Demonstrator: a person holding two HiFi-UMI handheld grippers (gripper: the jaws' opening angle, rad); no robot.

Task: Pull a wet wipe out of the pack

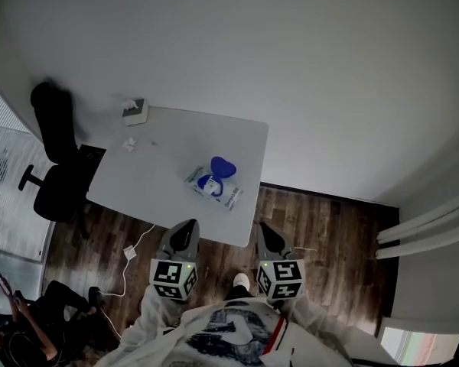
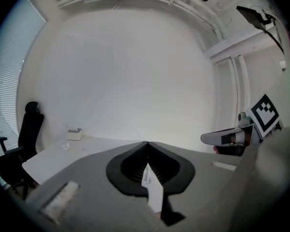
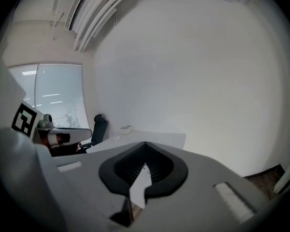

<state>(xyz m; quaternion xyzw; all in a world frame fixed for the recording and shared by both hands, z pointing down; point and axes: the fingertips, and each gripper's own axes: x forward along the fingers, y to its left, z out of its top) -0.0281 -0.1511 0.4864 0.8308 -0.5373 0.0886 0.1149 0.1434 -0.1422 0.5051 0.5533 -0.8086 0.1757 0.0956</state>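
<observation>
We hold 2 grippers, left gripper (image 1: 187, 229) and right gripper (image 1: 268, 231), both closed on nothing, near the table (image 1: 168, 147) bearing the wipe pack (image 1: 213, 187).

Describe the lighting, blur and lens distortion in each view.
Head view: dim, flat light, walls bowed; the blue-lidded white wet wipe pack on the white rectangular table looks sharp. Left gripper view: fisheye circle, black corners, soft grey left tool. Right gripper view: same fisheye, bright window at left.

White table (image 1: 130, 186), wipes pack (image 1: 214, 182) centre, tissue box (image 1: 135, 111) far corner
</observation>
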